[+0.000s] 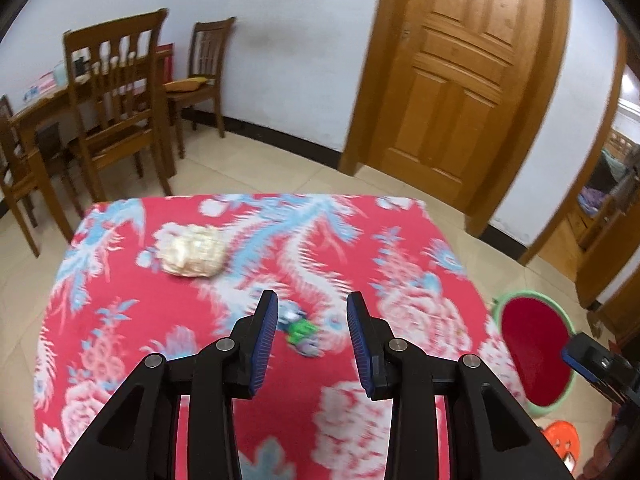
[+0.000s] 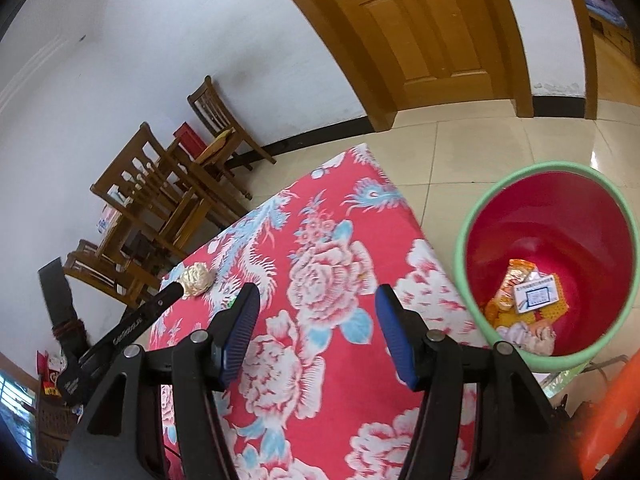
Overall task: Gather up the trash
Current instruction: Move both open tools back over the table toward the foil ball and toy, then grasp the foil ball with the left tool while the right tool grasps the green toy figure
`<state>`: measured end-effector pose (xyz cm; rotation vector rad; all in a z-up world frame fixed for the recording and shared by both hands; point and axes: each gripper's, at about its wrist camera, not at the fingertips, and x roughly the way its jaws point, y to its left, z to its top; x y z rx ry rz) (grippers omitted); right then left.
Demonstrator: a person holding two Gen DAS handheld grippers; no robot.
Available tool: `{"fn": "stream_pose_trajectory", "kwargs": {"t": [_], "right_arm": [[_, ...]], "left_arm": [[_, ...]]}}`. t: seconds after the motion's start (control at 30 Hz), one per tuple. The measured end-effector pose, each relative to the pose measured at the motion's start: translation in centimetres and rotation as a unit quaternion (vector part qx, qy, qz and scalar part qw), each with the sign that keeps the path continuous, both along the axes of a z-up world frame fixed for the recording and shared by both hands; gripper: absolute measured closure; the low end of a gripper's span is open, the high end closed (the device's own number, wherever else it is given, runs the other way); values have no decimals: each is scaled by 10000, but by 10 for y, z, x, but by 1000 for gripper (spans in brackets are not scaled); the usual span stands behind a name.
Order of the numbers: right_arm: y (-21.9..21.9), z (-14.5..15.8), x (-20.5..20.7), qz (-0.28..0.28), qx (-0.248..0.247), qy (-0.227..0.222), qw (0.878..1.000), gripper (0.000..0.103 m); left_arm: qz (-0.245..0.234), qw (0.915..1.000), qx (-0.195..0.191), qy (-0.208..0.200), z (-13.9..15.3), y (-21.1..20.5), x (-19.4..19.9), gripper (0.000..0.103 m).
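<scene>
Over a table draped in a red floral cloth (image 1: 132, 312), the left gripper (image 1: 312, 320) hangs with jaws parted and empty above a small green wrapper (image 1: 301, 326); a crumpled cream wad (image 1: 191, 252) lies farther off. The right gripper (image 2: 316, 320), also parted and empty, faces the green-rimmed bin (image 2: 468, 216) holding 2 or more wrappers (image 2: 520, 292).

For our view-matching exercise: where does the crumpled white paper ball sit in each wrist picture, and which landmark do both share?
Left wrist view: the crumpled white paper ball lies upper left on the red floral tablecloth, beyond the left tongs.
Right wrist view: it sits at the cloth's far left edge, by a black arm.
Shared landmark: the green-rimmed red bin.
</scene>
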<state>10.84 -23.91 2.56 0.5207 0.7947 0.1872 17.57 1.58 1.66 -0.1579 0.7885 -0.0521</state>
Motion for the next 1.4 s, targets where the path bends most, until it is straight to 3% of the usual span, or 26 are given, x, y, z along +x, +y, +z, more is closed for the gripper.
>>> {"fn": "stream_pose_trajectory", "kwargs": {"t": [0.3,0.47,0.67,0.87,1.2,1.27,1.4], "right_arm": [[28,-8,22,161,-82,138,9997,41],[41,-14,35,205,-96,235,9995,39],[51,-24,46,263,-112,344,9990,39],[51,-33,54,279,-127,458,9985,39],[53,-42,61,311,-168,565,9978,39],[54,-42,62,348,-166,575,9976,39],[59,-42,62,411,-175,583,9973,39]], "left_arm": [[480,9988,97,71,-14,50,33,56],[586,9979,135,221,-29,66,55,39],[638,9964,199,520,-53,73,80,39],[760,9949,451,495,-62,73,92,38],[994,9927,511,453,-66,88,103,39],[1058,9920,534,441,-67,90,103,54],[998,9935,413,346,-63,94,99,63]]}}
